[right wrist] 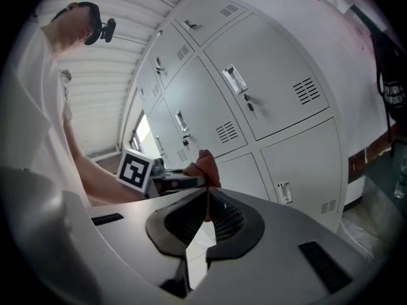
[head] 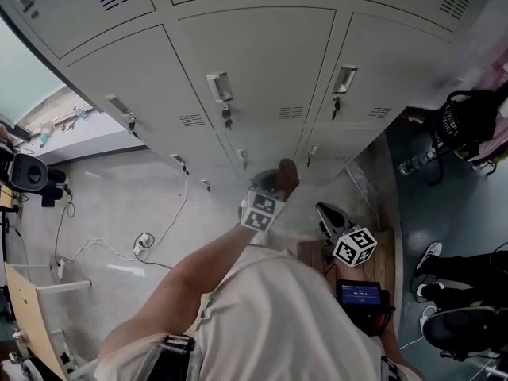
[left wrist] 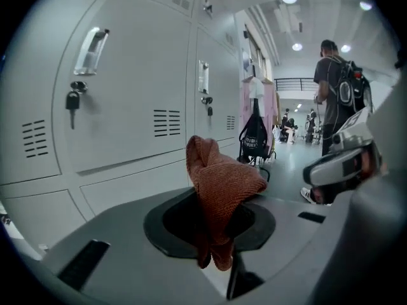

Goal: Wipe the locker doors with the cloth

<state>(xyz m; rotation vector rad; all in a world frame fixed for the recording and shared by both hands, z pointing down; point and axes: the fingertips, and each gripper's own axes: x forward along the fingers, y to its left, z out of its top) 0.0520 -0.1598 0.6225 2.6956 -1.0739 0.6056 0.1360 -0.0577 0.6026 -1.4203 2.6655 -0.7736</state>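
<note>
Rust-brown cloth (left wrist: 222, 183) pinched in the left gripper (head: 276, 187), held up close to the grey lockers (head: 254, 62).

The left gripper's jaws are clamped on the lower end of the cloth, and its bunched upper part stands above them, just in front of a lower locker door; whether it touches the door cannot be told. The right gripper (right wrist: 206, 202) hangs farther from the lockers than the left one, beside the person's body, with its jaws pressed together and nothing between them. On the lockers, a key (left wrist: 72, 100) hangs from a lock under a metal handle (left wrist: 91, 49). A black bag (head: 468, 121) hangs at the right end of the lockers. A white cable (head: 143, 244) lies on the floor at the foot of the lockers. Beyond the lockers' far end a person with a backpack (left wrist: 337, 88) stands in the corridor.
</note>
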